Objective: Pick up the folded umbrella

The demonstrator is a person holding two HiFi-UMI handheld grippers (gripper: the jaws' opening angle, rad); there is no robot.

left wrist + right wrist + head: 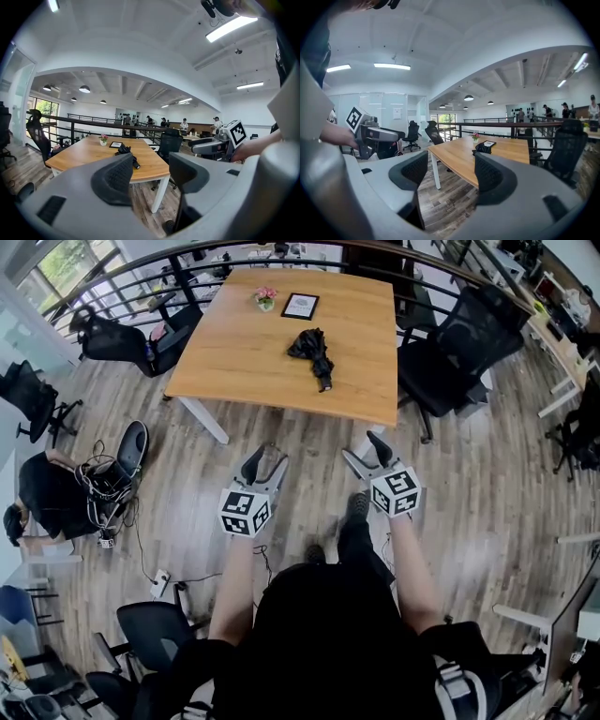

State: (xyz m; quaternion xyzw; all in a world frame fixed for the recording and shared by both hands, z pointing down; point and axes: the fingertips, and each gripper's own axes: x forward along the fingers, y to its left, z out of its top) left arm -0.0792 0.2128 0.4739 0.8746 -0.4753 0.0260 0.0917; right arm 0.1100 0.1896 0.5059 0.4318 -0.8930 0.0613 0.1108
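Note:
A black folded umbrella [313, 352] lies on the wooden table [234, 362], a little right of its middle, handle end toward me; it also shows small in the left gripper view as the umbrella [126, 152] and in the right gripper view as the umbrella [483, 147]. My left gripper [266, 457] and right gripper [363, 447] hang side by side over the floor, short of the table's near edge. Both are open with nothing between their jaws. The right gripper [213, 145] shows at the right of the left gripper view.
A small pot of pink flowers [266, 298] and a framed picture [300, 306] stand at the table's far end. Black office chairs [459, 348] ring the table, with a railing [141, 261] behind. A bag and cables [108, 479] lie on the floor at left.

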